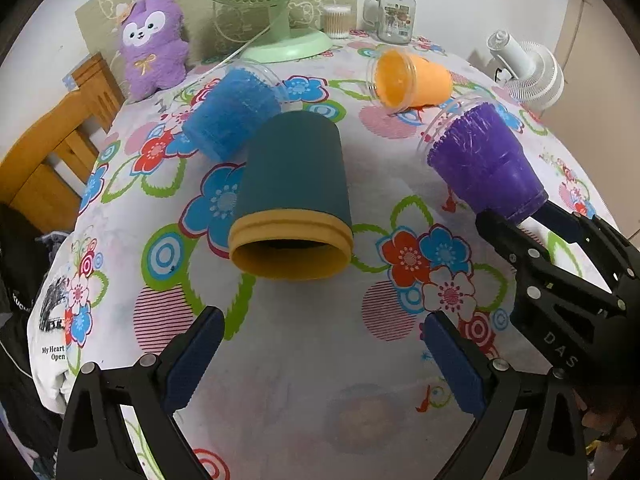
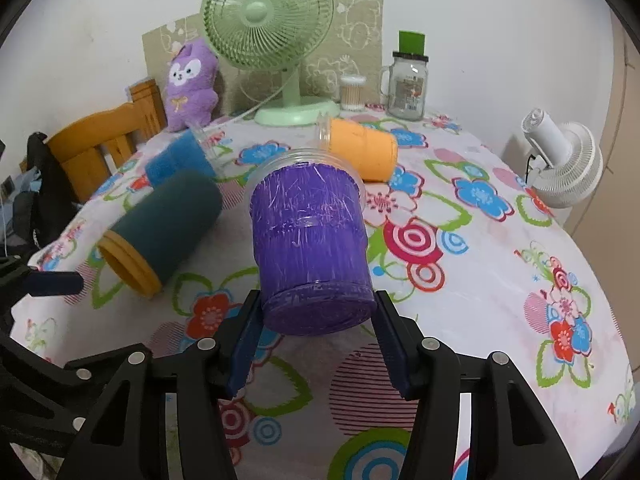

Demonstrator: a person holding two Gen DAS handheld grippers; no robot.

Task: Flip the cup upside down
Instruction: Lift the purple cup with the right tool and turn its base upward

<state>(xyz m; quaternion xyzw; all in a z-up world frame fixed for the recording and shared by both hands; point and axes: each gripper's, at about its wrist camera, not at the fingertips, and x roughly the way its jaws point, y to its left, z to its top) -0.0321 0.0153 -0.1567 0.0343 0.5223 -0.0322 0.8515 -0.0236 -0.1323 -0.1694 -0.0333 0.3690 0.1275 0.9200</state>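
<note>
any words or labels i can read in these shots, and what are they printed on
"My Heart Open": on the white cloth hanging off the table's left edge, left wrist view.
"DAS": on the black body of the right gripper, left wrist view; possibly only part of a longer word.
Picture label on the glass jar: its text is too small to read in either view.
No other text readable.

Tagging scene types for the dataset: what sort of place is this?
Probably a home dining table: floral tablecloth, wooden chair, and a green desk fan beside a purple plush toy. Nothing suggests a lab.
</note>
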